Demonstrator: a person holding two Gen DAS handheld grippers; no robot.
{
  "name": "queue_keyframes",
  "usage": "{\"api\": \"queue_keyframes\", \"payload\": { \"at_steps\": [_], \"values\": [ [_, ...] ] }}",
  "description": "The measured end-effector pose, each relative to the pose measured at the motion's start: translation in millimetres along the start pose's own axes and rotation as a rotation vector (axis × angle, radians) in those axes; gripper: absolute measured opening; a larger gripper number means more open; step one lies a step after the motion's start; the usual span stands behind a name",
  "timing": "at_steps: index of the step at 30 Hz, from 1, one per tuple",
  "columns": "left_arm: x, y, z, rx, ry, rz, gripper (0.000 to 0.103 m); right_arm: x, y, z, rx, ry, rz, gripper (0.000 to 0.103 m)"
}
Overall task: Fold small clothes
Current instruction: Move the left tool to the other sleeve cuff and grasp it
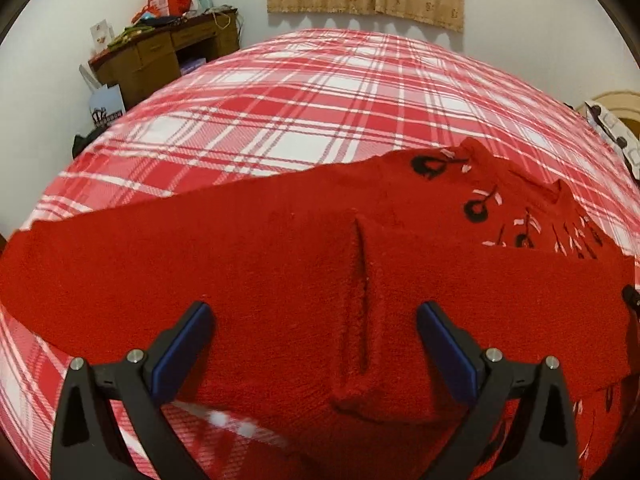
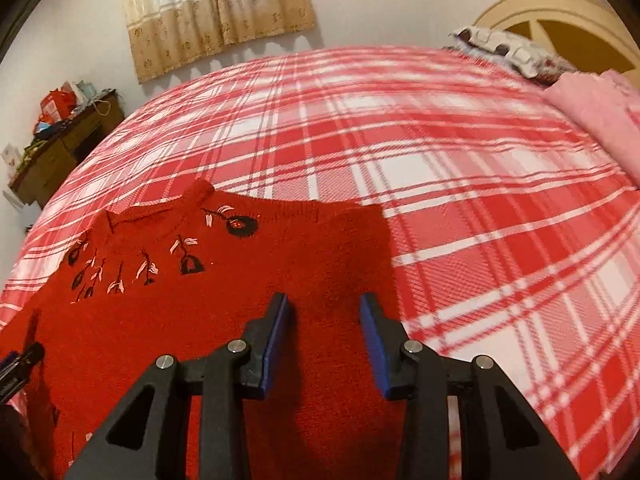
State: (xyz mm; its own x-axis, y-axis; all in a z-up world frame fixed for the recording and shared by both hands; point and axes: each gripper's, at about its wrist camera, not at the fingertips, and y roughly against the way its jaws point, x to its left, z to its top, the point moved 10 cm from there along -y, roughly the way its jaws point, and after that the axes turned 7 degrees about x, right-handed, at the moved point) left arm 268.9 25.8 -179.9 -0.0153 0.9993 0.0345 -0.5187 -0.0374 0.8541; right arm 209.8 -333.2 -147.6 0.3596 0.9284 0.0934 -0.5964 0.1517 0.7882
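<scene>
Step in hand: the person is working partway through folding a red sweater (image 1: 280, 264) that is lying on a bed (image 1: 304, 92); one sleeve (image 1: 540, 300) is lying folded across the body as a band, so I judge a sleeve fold is done and the body fold is coming up.
Sweater: it is lying flat on the red and white checked bedspread, with the collar (image 2: 160, 214) and the black and pink flower stitching (image 2: 188, 256) pointing toward the far side of the bed.
Left gripper (image 1: 314, 318): its jaws are standing spread wide, with nothing between the blue pads; it is hanging over the knit, tilted downward.
What lies under the left gripper: a long slit-like crease (image 1: 362, 292) in the fabric is running straight away from it, midway between the two pads.
Right gripper (image 2: 324, 308): its jaws are standing partly apart and are pinching nothing; red knit is showing through the gap.
What lies under the right gripper: it is hovering over the sweater's right part, near the edge (image 2: 390, 256) where the knit is meeting the bedspread; whether the pads are touching the cloth I cannot tell.
Other gripper in the right view: a dark tip is showing at the left border (image 2: 24, 360), well apart from the right one.
Next move calls for: each gripper is needing to come down onto an edge or corner, close on a single fold of knit, then both lifting together so the fold is landing square.
Risk: the thick fuzzy knit may be bunching or slipping out of a shallow pinch.
</scene>
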Motion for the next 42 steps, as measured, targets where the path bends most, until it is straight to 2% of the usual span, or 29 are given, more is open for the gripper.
{"api": "queue_keyframes", "payload": {
  "at_steps": [2,5,10,14,20,24,27,30,31,33,35,36,38,40,42],
  "values": [
    [10,14,2,-0.047,-0.006,0.041,0.103,12,15,-4,-0.026,0.021,0.022,0.038],
    [41,34,1,-0.102,0.021,0.036,0.103,38,35,-16,-0.047,0.069,0.063,0.039],
    [134,54,-17,-0.136,0.213,0.051,0.103,114,49,-48,-0.016,0.19,0.182,0.039],
    [215,52,-37,-0.113,0.343,0.161,0.103,155,46,-68,-0.02,0.279,0.194,0.039],
    [303,52,-44,-0.143,0.528,0.22,0.102,159,26,-84,0.018,0.265,0.181,0.039],
    [341,42,-37,-0.175,0.675,0.155,0.097,150,25,-84,0.029,0.221,0.204,0.039],
    [349,15,-34,-0.127,0.763,0.066,0.083,151,25,-85,0.027,0.228,0.195,0.039],
    [346,8,-25,-0.142,0.752,0.076,0.082,152,24,-85,0.026,0.231,0.191,0.039],
    [341,6,-22,-0.14,0.744,0.056,0.079,152,24,-85,0.026,0.23,0.191,0.039],
    [338,4,-19,-0.146,0.733,0.043,0.068,152,24,-85,0.026,0.227,0.194,0.039],
    [336,0,-17,-0.144,0.712,0.054,0.043,152,24,-85,0.026,0.227,0.195,0.039],
    [336,-1,-18,-0.143,0.707,0.062,0.036,151,24,-85,0.026,0.225,0.196,0.039],
    [339,-1,-18,-0.152,0.709,0.074,0.017,151,24,-85,0.027,0.221,0.202,0.039],
    [339,-1,-16,-0.154,0.708,0.045,0.012,150,24,-85,0.026,0.217,0.207,0.039],
    [338,2,-15,-0.155,0.698,0.048,0.009,150,25,-85,0.026,0.212,0.214,0.039]
  ]
}}
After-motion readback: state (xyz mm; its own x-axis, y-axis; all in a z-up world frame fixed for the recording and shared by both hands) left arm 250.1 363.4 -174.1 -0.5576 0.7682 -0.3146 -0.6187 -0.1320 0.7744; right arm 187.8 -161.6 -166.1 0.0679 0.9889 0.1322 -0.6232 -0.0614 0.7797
